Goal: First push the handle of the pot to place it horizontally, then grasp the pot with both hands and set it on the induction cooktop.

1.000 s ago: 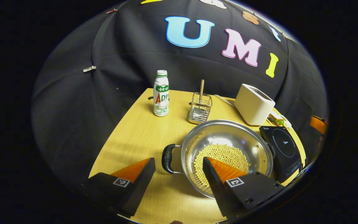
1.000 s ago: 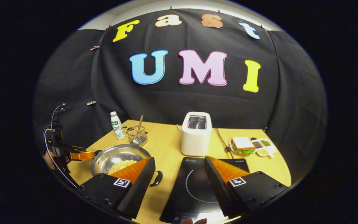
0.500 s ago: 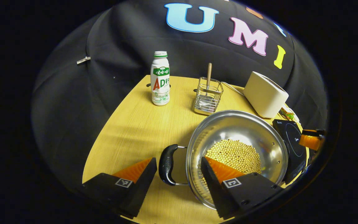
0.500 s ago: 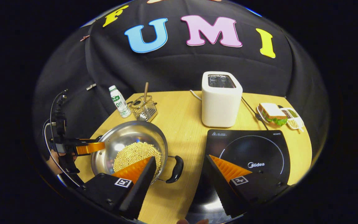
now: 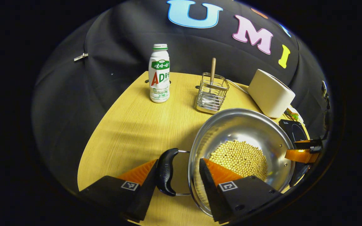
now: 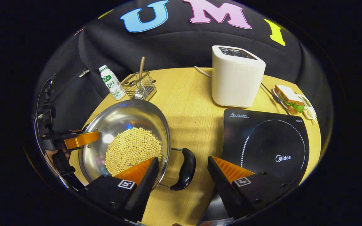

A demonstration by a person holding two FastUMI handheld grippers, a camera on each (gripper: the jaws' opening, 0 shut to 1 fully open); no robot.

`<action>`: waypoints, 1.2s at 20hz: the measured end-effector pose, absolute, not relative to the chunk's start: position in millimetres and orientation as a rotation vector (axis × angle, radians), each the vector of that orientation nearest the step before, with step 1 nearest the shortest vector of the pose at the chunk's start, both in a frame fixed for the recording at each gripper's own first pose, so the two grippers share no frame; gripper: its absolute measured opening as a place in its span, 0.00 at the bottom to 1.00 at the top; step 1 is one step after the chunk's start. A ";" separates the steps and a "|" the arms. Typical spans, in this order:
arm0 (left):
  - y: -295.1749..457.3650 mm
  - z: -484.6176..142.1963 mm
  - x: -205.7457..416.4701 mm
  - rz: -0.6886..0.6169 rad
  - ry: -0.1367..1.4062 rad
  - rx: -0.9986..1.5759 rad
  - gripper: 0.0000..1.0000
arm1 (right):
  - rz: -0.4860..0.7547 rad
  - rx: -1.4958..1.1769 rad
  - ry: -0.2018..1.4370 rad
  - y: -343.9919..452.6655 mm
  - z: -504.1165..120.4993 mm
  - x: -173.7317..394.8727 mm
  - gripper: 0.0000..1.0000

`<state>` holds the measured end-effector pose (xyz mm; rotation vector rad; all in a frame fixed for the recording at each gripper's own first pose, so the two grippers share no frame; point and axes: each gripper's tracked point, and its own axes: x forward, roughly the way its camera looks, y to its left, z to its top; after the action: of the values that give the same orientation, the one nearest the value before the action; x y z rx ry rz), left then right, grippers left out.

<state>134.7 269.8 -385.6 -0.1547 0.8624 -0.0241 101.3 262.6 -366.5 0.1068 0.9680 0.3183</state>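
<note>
Both tools now sit closer to the pot (image 5: 240, 150) than a second ago. The left tool (image 5: 178, 172) has come forward until the pot's left handle (image 5: 166, 172) lies between its open fingers, close against the left one. The right tool (image 6: 182, 171) has swung in from over the induction cooktop (image 6: 262, 141), and the right handle (image 6: 184, 169) now lies between its open fingers.

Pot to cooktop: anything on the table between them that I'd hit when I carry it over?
Nothing visible. In the right gripper view, bare table lies between the pot and the cooktop. The toaster stands behind that gap, close to the cooktop's far edge, not in the direct path.
</note>
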 end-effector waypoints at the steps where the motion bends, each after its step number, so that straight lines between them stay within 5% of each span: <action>1: 269.9 -387.2 134.7 -0.022 0.862 -0.157 0.75 | 0.311 0.119 0.983 264.0 -371.2 101.8 0.95; 8: 272.4 -391.9 133.2 -0.026 0.877 -0.139 0.68 | 0.228 0.156 1.020 272.0 -390.0 111.8 0.64; 13: 265.6 -391.9 130.7 -0.041 0.869 -0.154 0.62 | 0.231 0.128 1.022 264.7 -387.6 108.6 0.51; 24: 219.3 -326.4 115.1 -0.047 0.857 -0.167 0.57 | 0.252 0.129 0.996 211.4 -327.6 103.1 0.55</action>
<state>115.1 219.3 -326.4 -0.1670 0.8565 -0.0465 103.1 211.4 -327.6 0.1286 0.9962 0.2519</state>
